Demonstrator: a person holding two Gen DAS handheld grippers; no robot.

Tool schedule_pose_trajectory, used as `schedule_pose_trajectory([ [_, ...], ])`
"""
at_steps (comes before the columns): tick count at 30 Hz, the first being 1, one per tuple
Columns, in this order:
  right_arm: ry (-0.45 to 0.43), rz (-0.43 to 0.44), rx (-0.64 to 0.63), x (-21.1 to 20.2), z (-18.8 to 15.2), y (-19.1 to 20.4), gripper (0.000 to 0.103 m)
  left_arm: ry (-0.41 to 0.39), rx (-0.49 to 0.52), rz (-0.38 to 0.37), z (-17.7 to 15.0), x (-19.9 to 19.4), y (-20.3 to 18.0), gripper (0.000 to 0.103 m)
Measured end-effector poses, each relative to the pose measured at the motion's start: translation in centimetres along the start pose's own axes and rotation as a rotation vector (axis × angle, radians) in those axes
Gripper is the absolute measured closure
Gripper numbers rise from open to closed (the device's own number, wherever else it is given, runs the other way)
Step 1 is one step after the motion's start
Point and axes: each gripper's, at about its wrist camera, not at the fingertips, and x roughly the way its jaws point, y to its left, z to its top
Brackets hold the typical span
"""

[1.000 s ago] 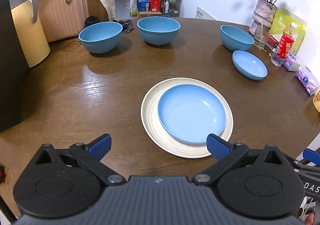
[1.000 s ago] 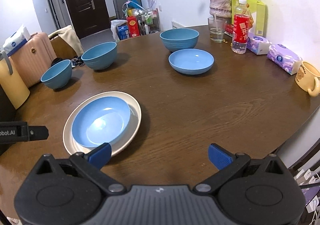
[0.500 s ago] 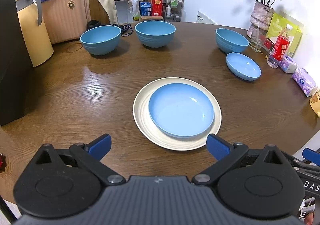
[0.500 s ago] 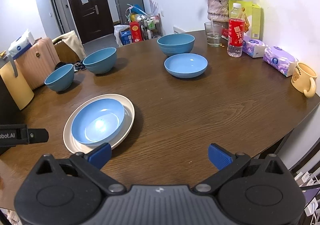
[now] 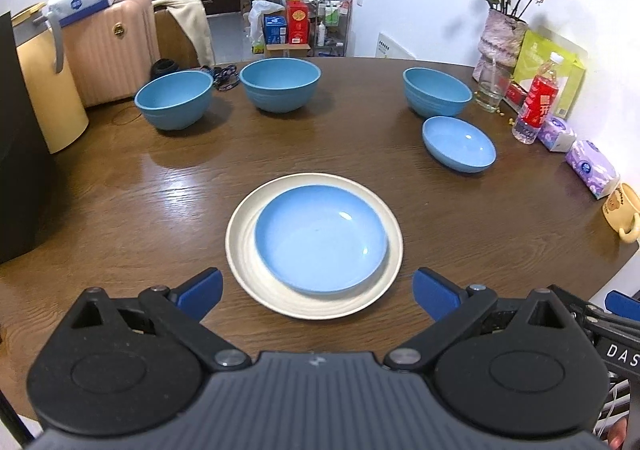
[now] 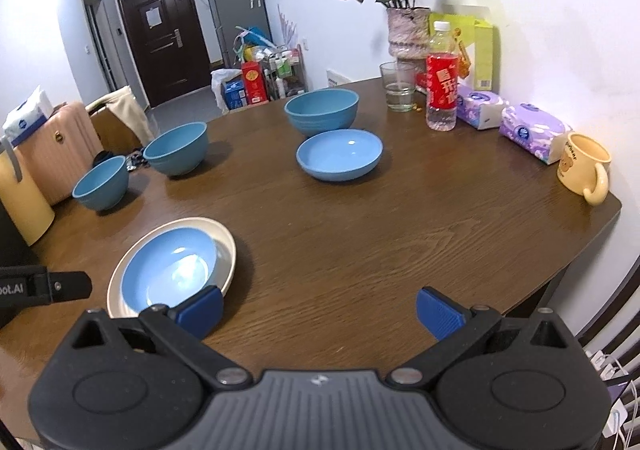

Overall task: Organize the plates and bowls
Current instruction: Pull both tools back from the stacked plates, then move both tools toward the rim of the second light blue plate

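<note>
A shallow blue plate lies on a cream plate near the table's front; both show in the right wrist view as the blue plate and cream plate. Three deep blue bowls stand along the far side, with a second shallow blue plate before the right one. My left gripper hangs open just short of the stacked plates. My right gripper is open over bare wood, right of the stack. Neither holds anything.
On the right edge of the brown table stand a vase of flowers, a glass, a red-labelled bottle, tissue packs and a yellow mug. A pink suitcase and a yellow bin stand beyond the far left edge.
Both grippers have drawn back and risen from the table, so the stacked plates look smaller and farther. Both stay open; no dish has moved.
</note>
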Motion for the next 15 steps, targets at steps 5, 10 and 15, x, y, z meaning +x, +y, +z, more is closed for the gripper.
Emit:
schedule_pose_trajectory([
  [5, -0.009, -0.022, 0.012, 0.3, 1.3, -1.1, 0.000, 0.002, 0.000, -0.014, 1.1, 0.6, -1.8, 0.000],
  [10, -0.019, -0.044, 0.036, 0.8, 2.6, -2.3, 0.000, -0.012, 0.021, -0.018, 2.2, 1.0, -3.5, 0.000],
  [15, -0.018, -0.074, 0.053, 1.4, 3.7, -3.3, 0.000, -0.005, 0.013, -0.036, 3.3, 1.9, -4.8, 0.000],
])
